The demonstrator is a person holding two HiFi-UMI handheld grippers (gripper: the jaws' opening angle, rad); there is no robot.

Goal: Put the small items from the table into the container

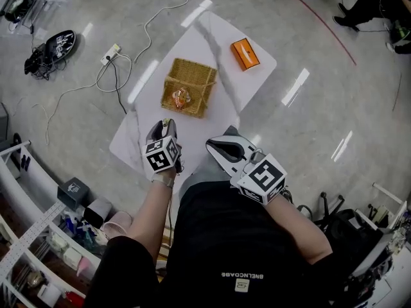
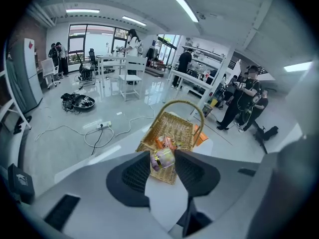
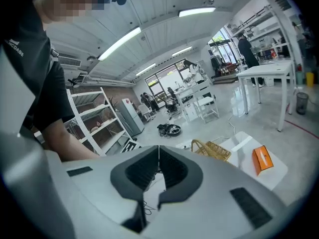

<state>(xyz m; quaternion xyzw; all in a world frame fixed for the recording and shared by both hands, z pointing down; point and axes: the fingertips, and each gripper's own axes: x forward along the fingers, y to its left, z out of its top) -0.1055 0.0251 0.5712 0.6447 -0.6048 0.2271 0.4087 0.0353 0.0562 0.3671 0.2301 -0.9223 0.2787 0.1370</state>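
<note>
Left gripper view: left claw [image 2: 162,155] grips small pink-yellow item [image 2: 165,160]; wicker basket [image 2: 174,129] dead ahead, left nearer. Right claw [image 3: 158,167] pinched together, empty.

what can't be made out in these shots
The small pale item in the left gripper: left gripper view, too blurred to identify; head view, the gripper mostly covers it.
The orange packet in the wicker basket: head view, too small to name.
The orange box: print too small, every view.
The table, near edge: head view, hidden behind the right gripper and person.
</note>
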